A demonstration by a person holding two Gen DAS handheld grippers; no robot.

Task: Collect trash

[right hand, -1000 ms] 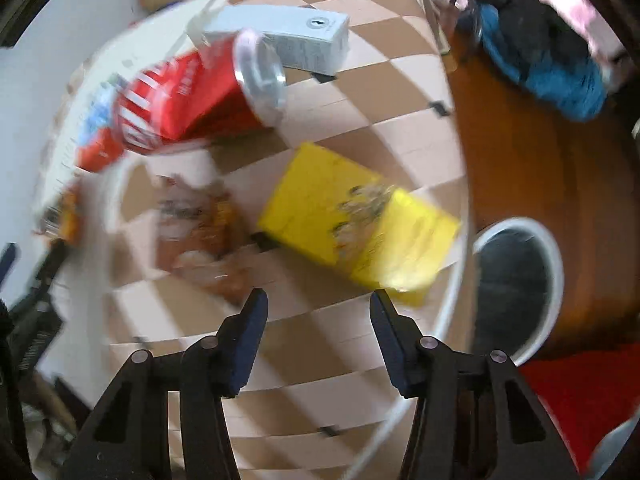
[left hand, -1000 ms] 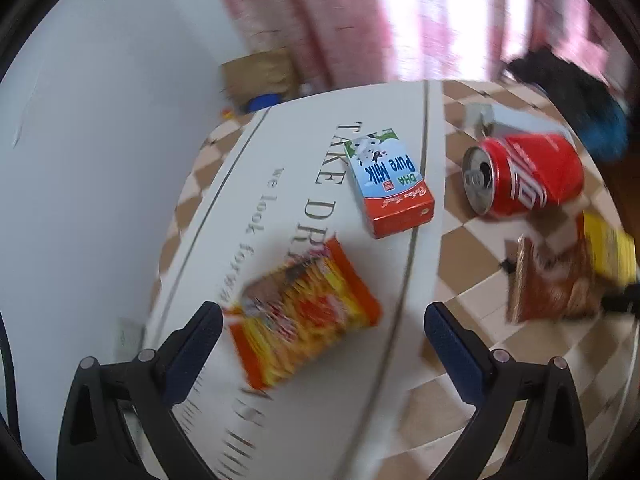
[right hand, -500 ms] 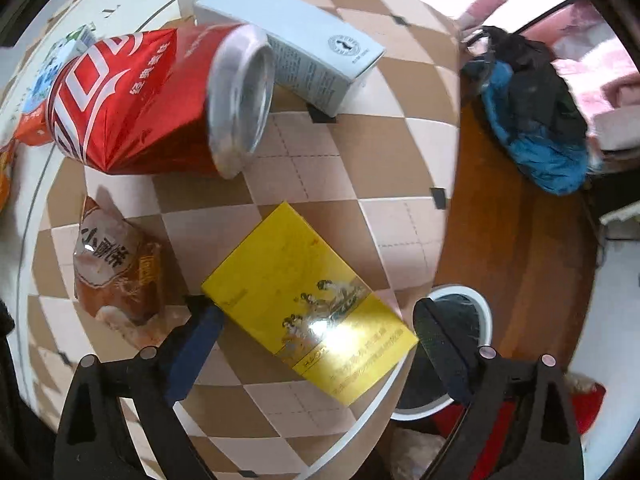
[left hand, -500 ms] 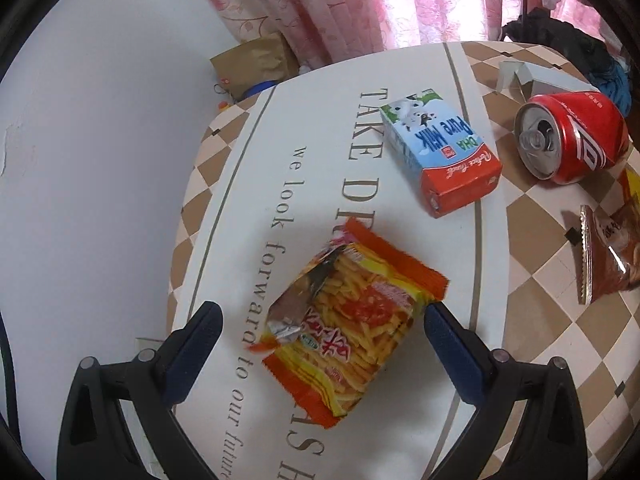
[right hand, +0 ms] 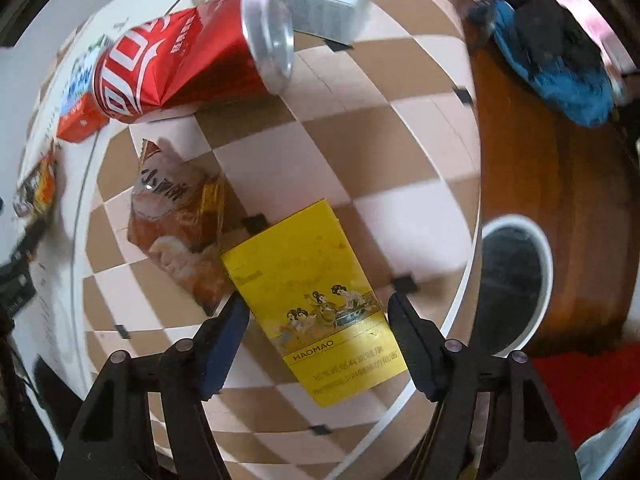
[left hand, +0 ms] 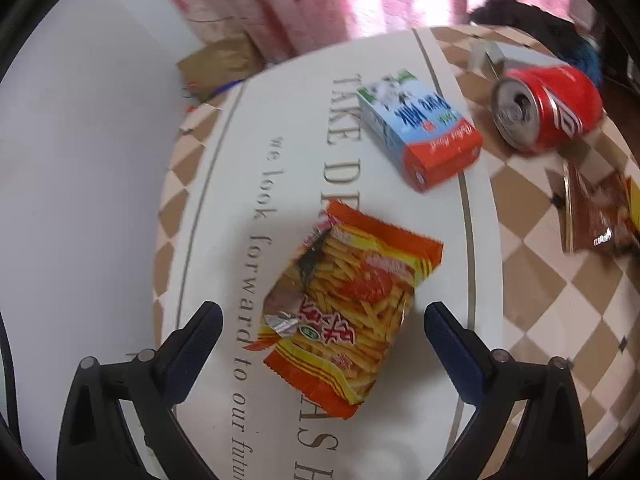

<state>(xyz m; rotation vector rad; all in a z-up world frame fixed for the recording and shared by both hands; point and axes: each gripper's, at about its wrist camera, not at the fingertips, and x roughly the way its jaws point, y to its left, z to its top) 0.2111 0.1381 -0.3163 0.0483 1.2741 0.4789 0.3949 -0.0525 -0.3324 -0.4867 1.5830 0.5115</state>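
Left claw (left hand: 322,332) spread wide over a chip packet (left hand: 348,304); right claw (right hand: 318,320), closing in, not yet pressing, straddles a yellow box (right hand: 312,292) on the checkered surface (right hand: 400,152).

Left gripper (left hand: 322,334): two black plastic arms, angular, ribbed with triangular cut-outs. Fingers (left hand: 198,344) capped in dark blue pads, blunt wedge tips. Round silver screws on each arm, two per side, at pivot points. Thin dark cable along far left edge.

Right gripper (right hand: 318,322): same build, black arms, triangular hollows, dark blue pads on fingers (right hand: 226,336). Silver screw heads again, two per arm. No markings readable on either. No sleeve or hand in view.
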